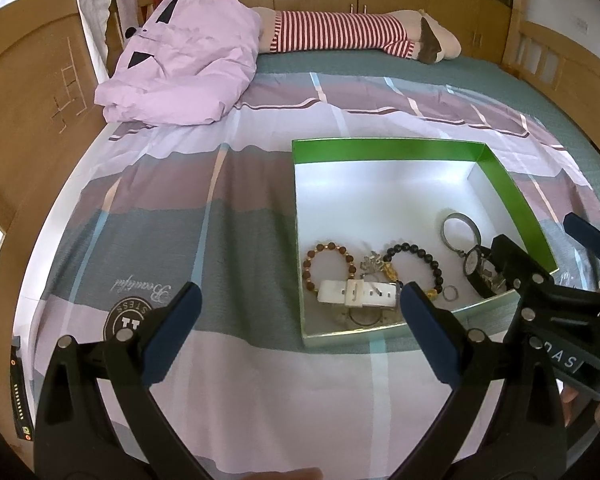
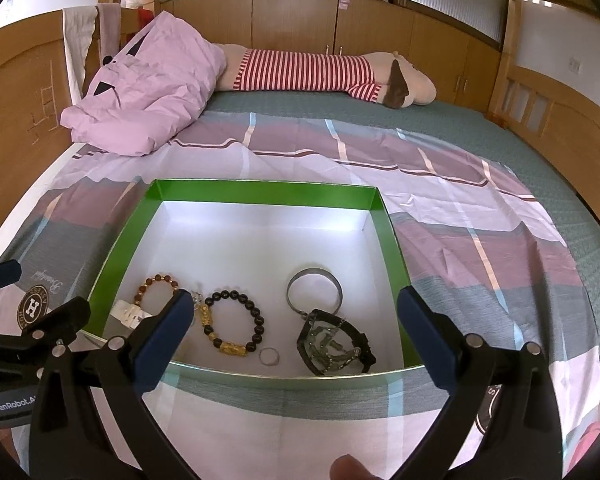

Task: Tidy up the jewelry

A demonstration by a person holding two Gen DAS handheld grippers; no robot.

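Both the left tongs point(image 1: 298, 330) and right tongs point(image 2: 296, 334) gape apart, empty. A black beaded bracelet with gold charms point(image 2: 236, 322) lies in the green-rimmed white cardboard box point(image 2: 260, 194), with a grey metal bangle point(image 2: 315, 286) at its 2 o'clock.

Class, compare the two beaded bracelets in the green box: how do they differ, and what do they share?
The brown bracelet has reddish-brown beads with small gold spacers; the black bracelet has dark glossy beads and chunky gold charms. The brown one lies nearer the box's left wall; the black one sits toward the middle. Both lie flat as loops inside the box.
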